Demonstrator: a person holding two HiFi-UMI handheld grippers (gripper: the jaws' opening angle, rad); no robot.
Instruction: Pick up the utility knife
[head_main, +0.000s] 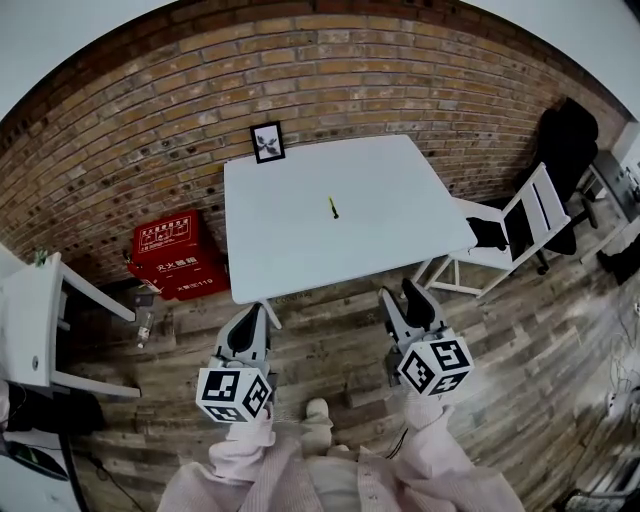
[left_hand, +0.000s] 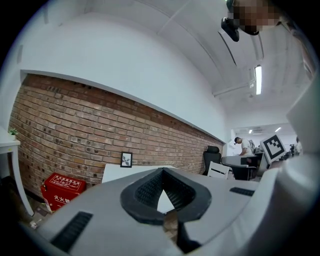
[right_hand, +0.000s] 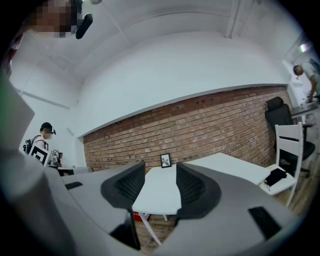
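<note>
One knife (head_main: 333, 207) lies flat and alone near the middle of the table (head_main: 290, 240), so we judge access is open from every edge. Our two grippers hang short of the near edge, well clear of it. The left (head_main: 254, 318) is pinched tip to tip and empty. The right (head_main: 402, 300) is wide and empty, likely the picker.

The utility knife (head_main: 333, 207) is a tiny, seemingly yellowish sliver, too small to tell details.
</note>
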